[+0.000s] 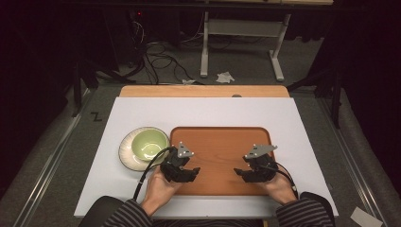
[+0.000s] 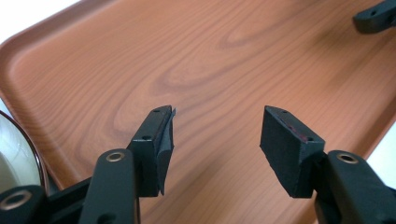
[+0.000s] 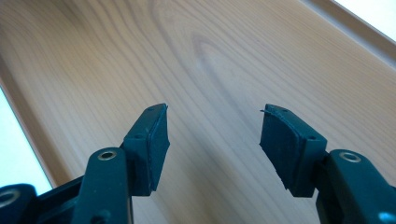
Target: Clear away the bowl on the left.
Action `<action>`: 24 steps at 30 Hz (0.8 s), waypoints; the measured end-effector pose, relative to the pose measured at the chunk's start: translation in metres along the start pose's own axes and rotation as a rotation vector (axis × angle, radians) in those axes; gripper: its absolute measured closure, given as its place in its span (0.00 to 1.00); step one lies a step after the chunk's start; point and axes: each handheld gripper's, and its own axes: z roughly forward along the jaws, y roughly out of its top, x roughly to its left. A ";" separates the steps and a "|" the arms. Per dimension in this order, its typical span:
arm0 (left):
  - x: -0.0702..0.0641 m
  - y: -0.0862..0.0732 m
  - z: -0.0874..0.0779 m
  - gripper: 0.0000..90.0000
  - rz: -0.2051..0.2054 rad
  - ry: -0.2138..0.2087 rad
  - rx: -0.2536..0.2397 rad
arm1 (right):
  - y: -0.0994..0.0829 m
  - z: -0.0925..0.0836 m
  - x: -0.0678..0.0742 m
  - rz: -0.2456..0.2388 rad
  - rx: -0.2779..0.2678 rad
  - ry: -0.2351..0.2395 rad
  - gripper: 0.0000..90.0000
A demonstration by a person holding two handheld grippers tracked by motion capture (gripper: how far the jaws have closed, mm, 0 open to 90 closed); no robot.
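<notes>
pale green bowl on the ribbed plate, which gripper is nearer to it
Left. The left gripper hovers just right of the pale green bowl; the right gripper is across the wooden tray.

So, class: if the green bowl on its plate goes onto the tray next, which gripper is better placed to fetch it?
Probably the left gripper: it hovers open over the tray, right beside the green bowl and plate. The right gripper is across the tray.

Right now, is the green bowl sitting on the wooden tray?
No, the green bowl sits on a plate left of the wooden tray.
</notes>
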 end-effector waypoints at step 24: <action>0.010 0.001 -0.011 0.47 0.031 0.038 0.005 | 0.000 0.001 0.001 0.004 0.000 0.010 0.48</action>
